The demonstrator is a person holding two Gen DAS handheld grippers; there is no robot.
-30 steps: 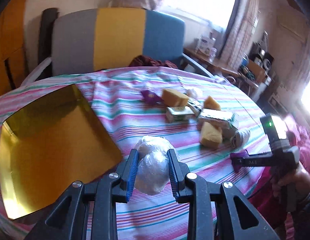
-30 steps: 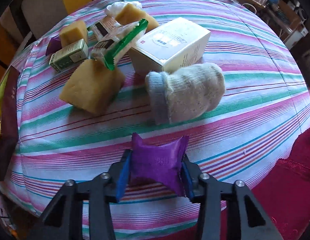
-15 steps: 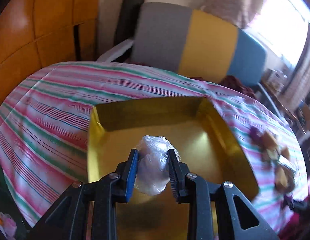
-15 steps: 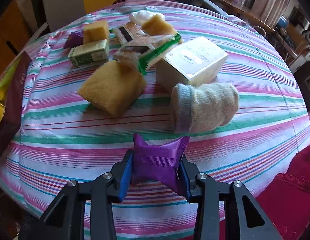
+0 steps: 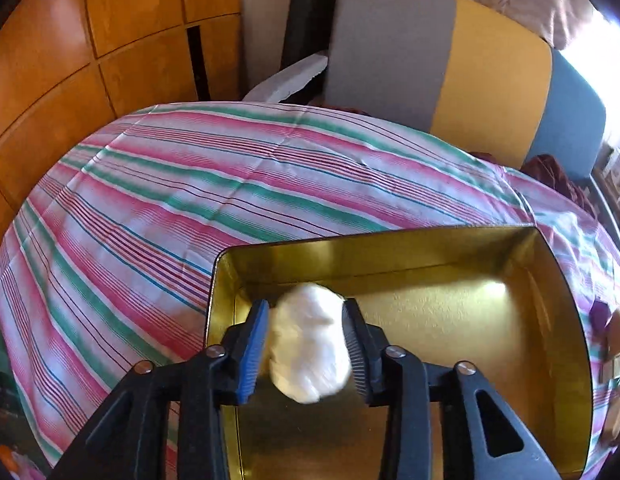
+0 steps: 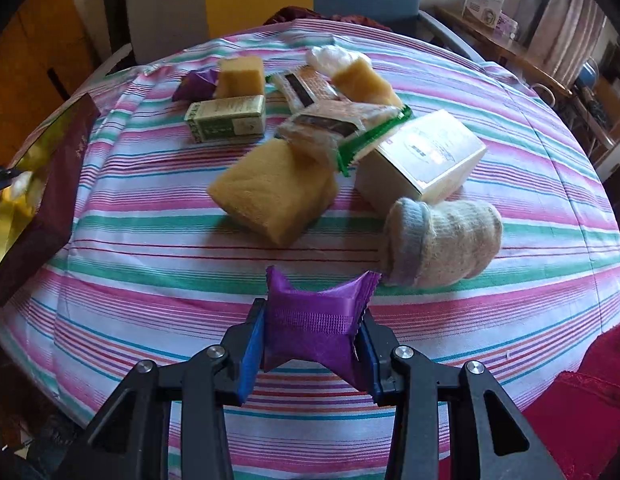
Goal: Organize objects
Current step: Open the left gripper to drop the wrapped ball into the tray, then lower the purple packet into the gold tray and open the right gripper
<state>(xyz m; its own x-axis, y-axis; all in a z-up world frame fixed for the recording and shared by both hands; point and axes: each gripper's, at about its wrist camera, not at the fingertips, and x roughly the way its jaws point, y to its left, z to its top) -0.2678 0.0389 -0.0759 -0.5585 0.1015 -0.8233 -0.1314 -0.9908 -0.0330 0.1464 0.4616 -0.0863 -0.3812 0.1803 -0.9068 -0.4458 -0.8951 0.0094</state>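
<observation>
In the left wrist view my left gripper (image 5: 305, 307) hangs over the near left corner of the gold tray (image 5: 430, 254). Its jaws are opening, and a white plastic-wrapped ball (image 5: 305, 348), blurred, is slipping down between them. In the right wrist view my right gripper (image 6: 313, 313) is shut on a purple foil packet (image 6: 314, 330), held just above the striped tablecloth (image 6: 149, 240) near the table's front edge. The tray's maroon outer wall (image 6: 49, 184) shows at the far left of that view.
Beyond the purple packet lie a rolled sock (image 6: 446, 240), a white box (image 6: 422, 160), yellow sponges (image 6: 269, 196), a green box (image 6: 225, 120), snack packs (image 6: 334, 124) and a second purple packet (image 6: 195, 84). A chair (image 5: 450, 64) and wooden panels (image 5: 89, 60) stand behind the table.
My left gripper swung left from the cloth to over the gold tray, sank toward its near left corner and widened around the ball. My right gripper barely moved, still gripping the purple packet.
</observation>
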